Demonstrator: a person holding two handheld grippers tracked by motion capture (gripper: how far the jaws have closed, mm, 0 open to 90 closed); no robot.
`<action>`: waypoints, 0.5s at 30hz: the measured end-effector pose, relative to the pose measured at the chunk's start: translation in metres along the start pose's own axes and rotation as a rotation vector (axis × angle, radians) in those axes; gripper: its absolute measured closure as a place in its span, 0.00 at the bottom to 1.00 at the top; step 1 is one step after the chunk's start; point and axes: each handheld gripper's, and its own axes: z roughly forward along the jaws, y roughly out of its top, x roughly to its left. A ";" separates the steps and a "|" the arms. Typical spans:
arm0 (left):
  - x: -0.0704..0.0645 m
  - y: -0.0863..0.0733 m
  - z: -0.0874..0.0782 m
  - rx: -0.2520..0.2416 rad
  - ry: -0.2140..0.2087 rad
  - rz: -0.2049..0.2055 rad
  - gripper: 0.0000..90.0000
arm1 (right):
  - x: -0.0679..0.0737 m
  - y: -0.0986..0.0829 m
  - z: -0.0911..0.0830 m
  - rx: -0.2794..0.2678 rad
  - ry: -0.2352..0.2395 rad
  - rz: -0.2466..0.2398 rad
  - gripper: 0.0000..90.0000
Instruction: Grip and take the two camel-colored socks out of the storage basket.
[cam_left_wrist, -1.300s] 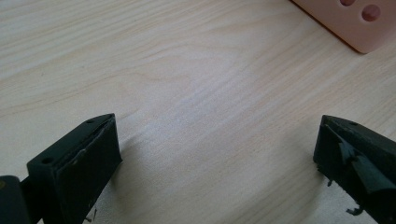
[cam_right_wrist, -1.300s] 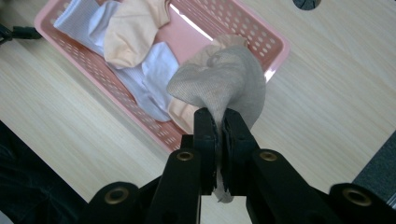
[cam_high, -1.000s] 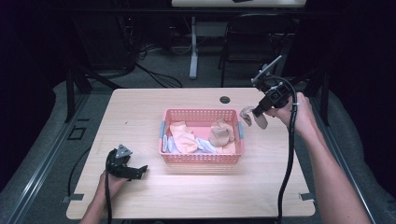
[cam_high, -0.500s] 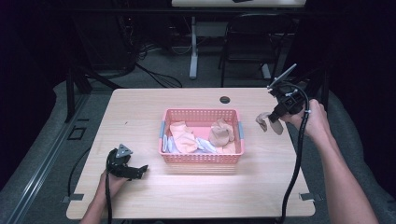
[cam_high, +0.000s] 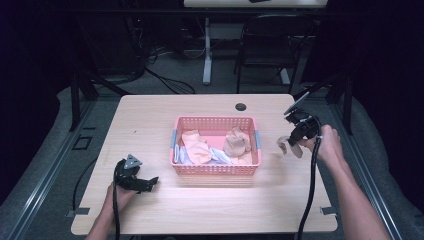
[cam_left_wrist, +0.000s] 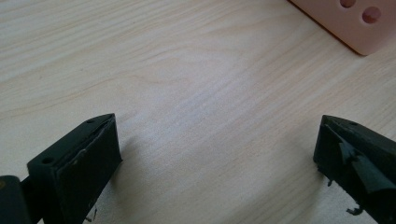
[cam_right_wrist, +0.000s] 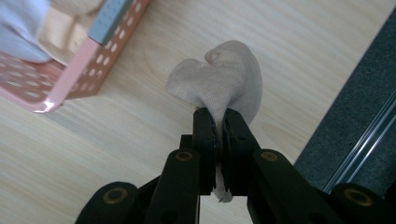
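Right of the pink basket (cam_high: 216, 145), right tool (cam_right_wrist: 216, 116) pinches a beige sock (cam_right_wrist: 224, 79) above the table (cam_high: 150, 120); left tool (cam_left_wrist: 215, 154) spread, empty.

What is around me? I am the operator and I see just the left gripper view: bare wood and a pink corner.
Observer: That corner belongs to a pink basket at mid-table, holding crumpled cloths.
Operator: And the other hand?
Observer: The right gripper is shut on a beige sock.
Operator: Where is that sock?
Observer: Right of the basket, outside it, above the table near its right edge.
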 end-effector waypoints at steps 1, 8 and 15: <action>0.000 0.000 0.000 0.000 0.000 0.000 0.00 | 0.000 -0.001 0.007 -0.001 0.006 0.004 0.94; 0.000 0.000 0.000 0.000 -0.001 0.000 0.00 | -0.001 -0.008 0.039 0.012 0.027 0.034 0.94; 0.000 0.000 0.000 0.000 0.000 0.000 0.00 | -0.004 -0.017 0.067 0.074 0.037 0.058 0.84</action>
